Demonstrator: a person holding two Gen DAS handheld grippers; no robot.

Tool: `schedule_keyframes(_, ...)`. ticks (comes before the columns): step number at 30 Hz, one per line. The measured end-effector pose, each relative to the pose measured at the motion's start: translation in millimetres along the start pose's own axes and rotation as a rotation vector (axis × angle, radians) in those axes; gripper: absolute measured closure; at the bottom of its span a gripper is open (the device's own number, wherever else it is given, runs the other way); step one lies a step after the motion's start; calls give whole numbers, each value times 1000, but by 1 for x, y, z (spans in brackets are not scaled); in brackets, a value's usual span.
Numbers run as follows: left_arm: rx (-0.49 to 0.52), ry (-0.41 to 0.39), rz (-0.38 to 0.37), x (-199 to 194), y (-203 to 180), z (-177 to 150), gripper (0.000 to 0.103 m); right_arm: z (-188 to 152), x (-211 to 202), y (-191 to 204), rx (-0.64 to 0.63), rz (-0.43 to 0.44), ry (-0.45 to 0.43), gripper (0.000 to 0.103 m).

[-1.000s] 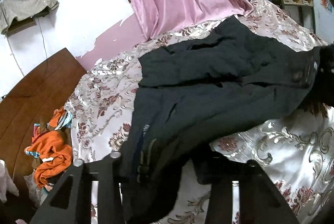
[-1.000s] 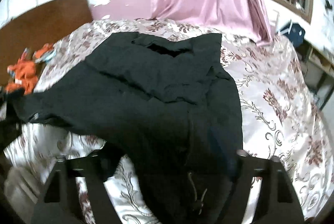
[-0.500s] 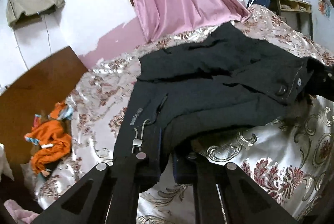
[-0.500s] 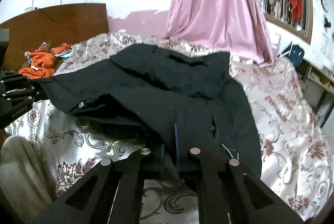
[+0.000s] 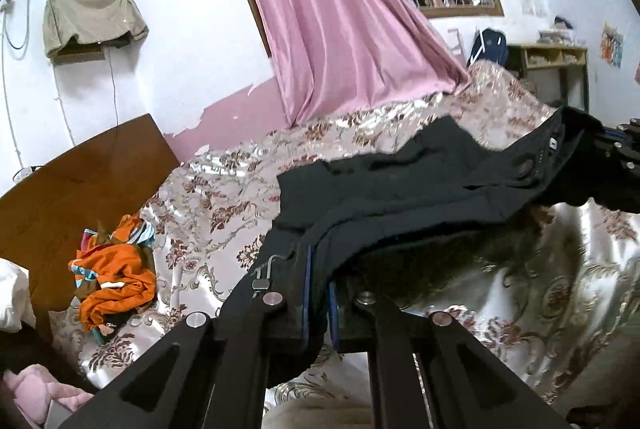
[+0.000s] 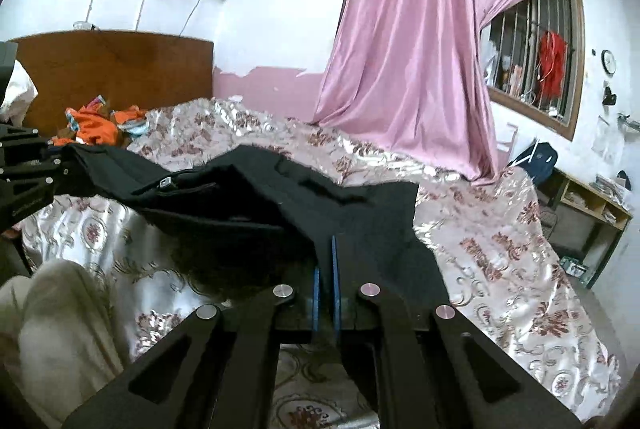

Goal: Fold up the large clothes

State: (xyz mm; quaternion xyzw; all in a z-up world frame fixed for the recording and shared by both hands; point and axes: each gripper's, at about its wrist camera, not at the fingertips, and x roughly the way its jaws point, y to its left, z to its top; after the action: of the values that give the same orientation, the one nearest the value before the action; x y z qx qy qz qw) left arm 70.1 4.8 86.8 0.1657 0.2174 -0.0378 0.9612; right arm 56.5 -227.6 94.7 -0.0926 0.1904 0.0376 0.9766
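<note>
Two grips are set: your left hand-held gripper (image 5: 318,303) and right hand-held gripper (image 6: 326,293) each pinch the garment (image 5: 400,185), lifted ahead over the bed (image 6: 480,229). Judged: folding barely begun.

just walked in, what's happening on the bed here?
A person with a handheld gripper in each hand is folding a large black garment on a floral bedspread. The left gripper and the right gripper are each shut on the near edge, which is lifted off the bed; the far part lies on the spread. An orange clothes pile sits by the wooden headboard, untouched.
</note>
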Motion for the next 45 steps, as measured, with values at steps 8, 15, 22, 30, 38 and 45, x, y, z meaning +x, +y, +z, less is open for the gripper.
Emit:
schedule_keyframes(8, -18, -66, -31, -49, 14, -5, 96, 17, -53, 0, 19, 18, -65, 99)
schedule_keyframes(15, -41, -103, -21, -68, 25, -1, 96, 30, -79, 13, -2, 15, -114, 99)
schedule_keyframes(22, -46, -90, -17, -49, 25, 7, 96, 40, -74, 18, -19, -15, -168, 100)
schedule_keyframes(30, -13, -59, -57, -11, 11, 23, 96, 46, -51, 15, 27, 18, -150, 103)
schedule_keyframes(38, 46, -59, -74, 30, 3, 65, 96, 21, -33, 7, 123, 233, -6, 96)
schedule_keyframes(45, 84, -50, -82, 60, -3, 88, 96, -12, -48, -3, 169, 378, 65, 39)
